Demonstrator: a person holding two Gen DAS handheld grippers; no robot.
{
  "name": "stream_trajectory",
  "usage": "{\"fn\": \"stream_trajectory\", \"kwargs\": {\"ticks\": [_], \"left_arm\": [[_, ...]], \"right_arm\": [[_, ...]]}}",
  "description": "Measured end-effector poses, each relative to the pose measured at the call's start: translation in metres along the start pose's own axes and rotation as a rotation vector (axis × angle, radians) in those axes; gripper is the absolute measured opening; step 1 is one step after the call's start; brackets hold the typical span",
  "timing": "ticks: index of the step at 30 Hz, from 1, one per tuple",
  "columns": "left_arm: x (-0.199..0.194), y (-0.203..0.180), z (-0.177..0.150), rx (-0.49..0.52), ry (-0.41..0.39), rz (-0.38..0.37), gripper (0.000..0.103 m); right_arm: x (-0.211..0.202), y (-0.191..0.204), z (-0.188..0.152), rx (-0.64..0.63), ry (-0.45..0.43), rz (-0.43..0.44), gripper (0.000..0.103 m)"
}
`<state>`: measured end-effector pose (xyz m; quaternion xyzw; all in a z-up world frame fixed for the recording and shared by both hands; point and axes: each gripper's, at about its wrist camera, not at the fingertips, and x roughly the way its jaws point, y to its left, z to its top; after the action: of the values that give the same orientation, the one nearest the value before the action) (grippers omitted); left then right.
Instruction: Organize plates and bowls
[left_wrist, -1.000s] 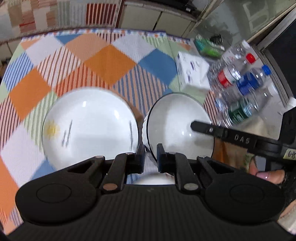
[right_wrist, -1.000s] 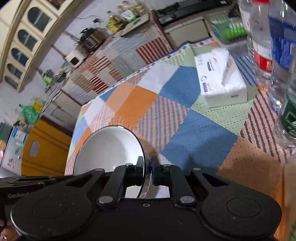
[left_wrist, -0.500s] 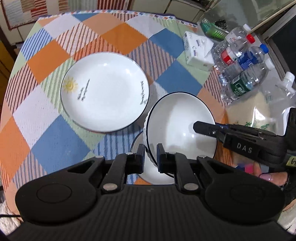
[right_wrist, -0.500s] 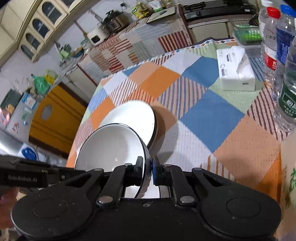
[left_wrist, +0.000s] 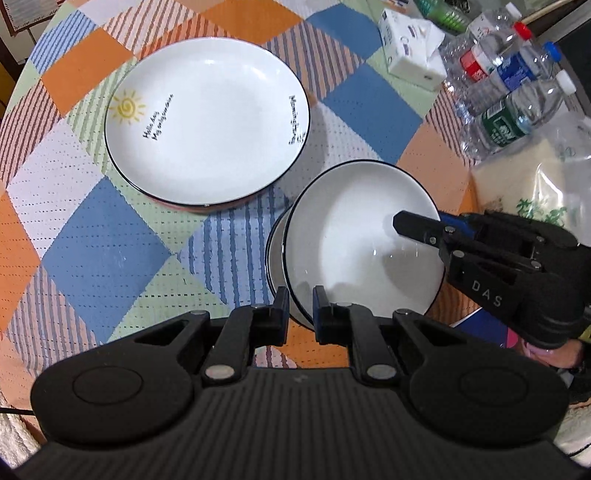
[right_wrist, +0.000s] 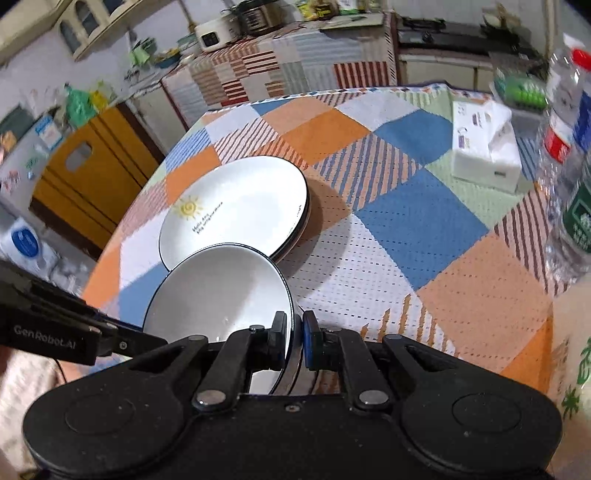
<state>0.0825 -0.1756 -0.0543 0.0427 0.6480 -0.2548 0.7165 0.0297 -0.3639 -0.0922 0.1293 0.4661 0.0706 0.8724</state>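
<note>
A white bowl (left_wrist: 354, 236) with a black rim is held tilted above the table by both grippers. My left gripper (left_wrist: 300, 314) is shut on its near rim. My right gripper (right_wrist: 293, 339) is shut on the opposite rim; its fingers (left_wrist: 421, 227) reach in from the right in the left wrist view. The bowl also shows in the right wrist view (right_wrist: 214, 291). A second white bowl (left_wrist: 275, 254) peeks out beneath it. A white plate (left_wrist: 207, 122) with a sun drawing sits on a stack of plates at the far left, also in the right wrist view (right_wrist: 236, 206).
A checked tablecloth (left_wrist: 110, 251) covers the round table. A tissue box (left_wrist: 410, 48) and several water bottles (left_wrist: 517, 110) stand at the far right. A plastic bag (left_wrist: 535, 181) lies near the right edge. Kitchen cabinets (right_wrist: 280, 70) stand behind.
Both grippers have lifted the bowl higher and drawn it back toward me. The plate stack now lies farther away, to the left.
</note>
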Motion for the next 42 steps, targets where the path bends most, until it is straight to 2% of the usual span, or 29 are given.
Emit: {"fn": "stream_trajectory", "kwargs": {"ticks": [6,13,17,19,21,22,24,26,29,31,34,36,38,41,42], "left_arm": [[0.013,-0.003,-0.002,0.031,0.031,0.062,0.012],[0.013,0.002,-0.002,0.036,0.027,0.033,0.013],[0.000,0.009,-0.009,0.051,-0.054,0.004,0.019],[-0.007,0.012,-0.011,0.065,-0.103,0.007,0.031],[-0.013,0.015,-0.013,0.081,-0.153,0.021,0.039],[-0.015,0.016,-0.014,0.092,-0.176,0.030,0.041],[-0.015,0.017,-0.016,0.115,-0.206,0.043,0.042],[-0.011,0.018,-0.019,0.125,-0.224,0.035,0.048],[-0.002,0.020,-0.028,0.129,-0.232,-0.009,0.053],[0.003,0.021,-0.032,0.132,-0.223,-0.027,0.055],[0.011,0.022,-0.036,0.135,-0.227,-0.032,0.062],[0.019,0.023,-0.035,0.116,-0.203,-0.018,0.062],[0.024,0.025,-0.035,0.097,-0.182,-0.027,0.062],[0.029,0.028,-0.036,0.080,-0.179,-0.046,0.063],[0.030,0.029,-0.036,0.079,-0.182,-0.048,0.063]], "right_arm": [[0.004,0.017,-0.006,-0.143,-0.012,-0.071,0.013],[0.006,0.026,-0.007,-0.224,-0.033,-0.086,0.016],[-0.003,0.020,-0.011,-0.206,-0.066,-0.036,0.022],[-0.013,0.016,-0.016,-0.210,-0.086,-0.002,0.025],[-0.023,0.012,-0.022,-0.230,-0.097,0.029,0.038],[-0.028,0.010,-0.026,-0.255,-0.099,0.040,0.040],[-0.035,0.009,-0.034,-0.307,-0.098,0.051,0.054],[-0.036,0.007,-0.042,-0.348,-0.071,0.074,0.060],[-0.025,-0.002,-0.053,-0.348,0.049,0.193,0.060],[-0.014,-0.005,-0.063,-0.340,0.087,0.217,0.062],[0.004,-0.001,-0.076,-0.389,0.116,0.177,0.068],[0.018,0.004,-0.083,-0.432,0.133,0.143,0.073],[0.031,0.007,-0.090,-0.488,0.145,0.111,0.073],[0.041,0.011,-0.096,-0.557,0.097,0.081,0.075],[0.043,0.011,-0.095,-0.570,0.089,0.078,0.079]]}}
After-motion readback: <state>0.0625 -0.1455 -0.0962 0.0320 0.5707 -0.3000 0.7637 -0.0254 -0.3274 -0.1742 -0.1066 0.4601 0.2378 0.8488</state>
